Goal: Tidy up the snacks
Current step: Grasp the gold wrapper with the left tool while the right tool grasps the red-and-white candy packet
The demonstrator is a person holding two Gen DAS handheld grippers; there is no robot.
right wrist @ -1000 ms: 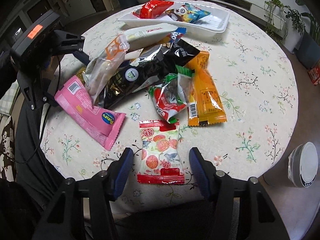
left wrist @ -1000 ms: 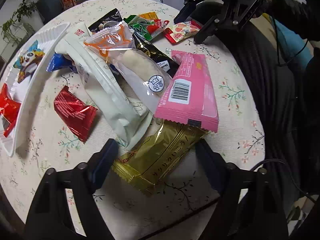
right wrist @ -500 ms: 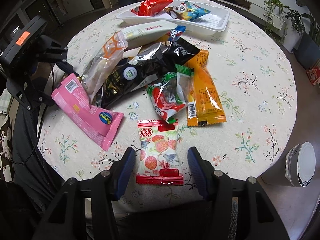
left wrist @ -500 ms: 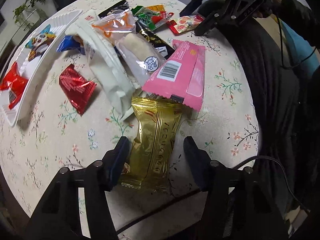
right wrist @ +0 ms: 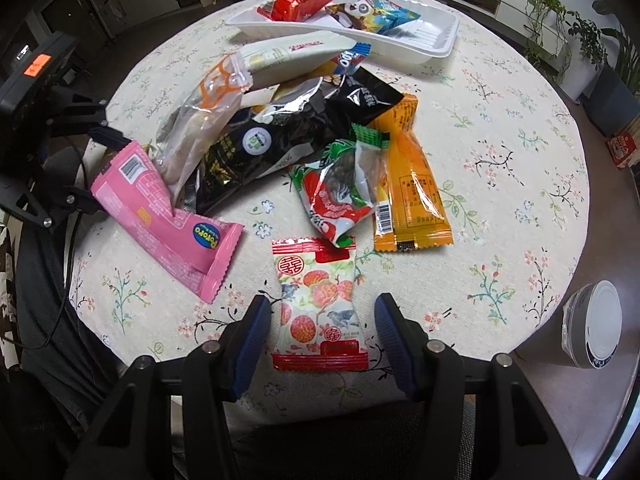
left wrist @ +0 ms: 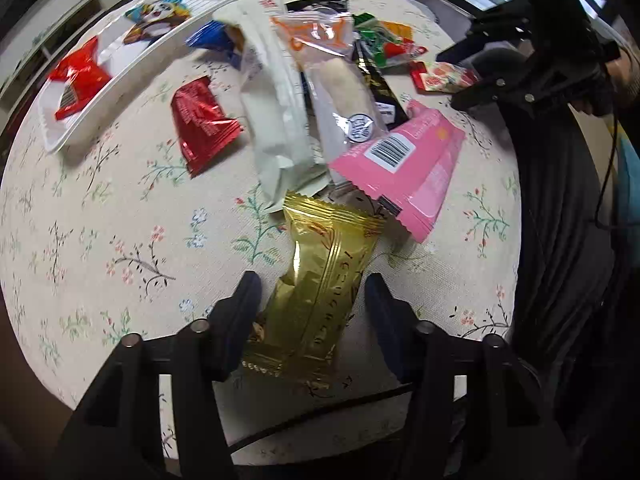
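Note:
A pile of snack packets lies on a round floral table. My left gripper [left wrist: 312, 292] is open, its fingers on either side of a gold packet [left wrist: 320, 284] at the table's near edge. My right gripper [right wrist: 320, 316] is open, straddling a red and white fruit-print packet [right wrist: 318, 304]. A pink packet [left wrist: 404, 164] [right wrist: 164, 216], a clear orange-printed packet [left wrist: 336, 80] and a long white packet [left wrist: 272, 104] overlap in the pile. A white tray [right wrist: 436, 46] [left wrist: 132, 78] at the far side holds a red packet [right wrist: 300, 0] and a panda-print packet [right wrist: 372, 14].
A red foil packet [left wrist: 200, 124] lies alone near the tray. A black packet [right wrist: 280, 136], a green-red packet [right wrist: 340, 188] and an orange packet [right wrist: 412, 188] lie mid-table. A round tin [right wrist: 592, 324] sits beyond the table edge. Plants stand in the background.
My left gripper has swung around and lined up on the gold packet, its fingers narrowing around it. My right gripper has edged slightly closer over the fruit-print packet.

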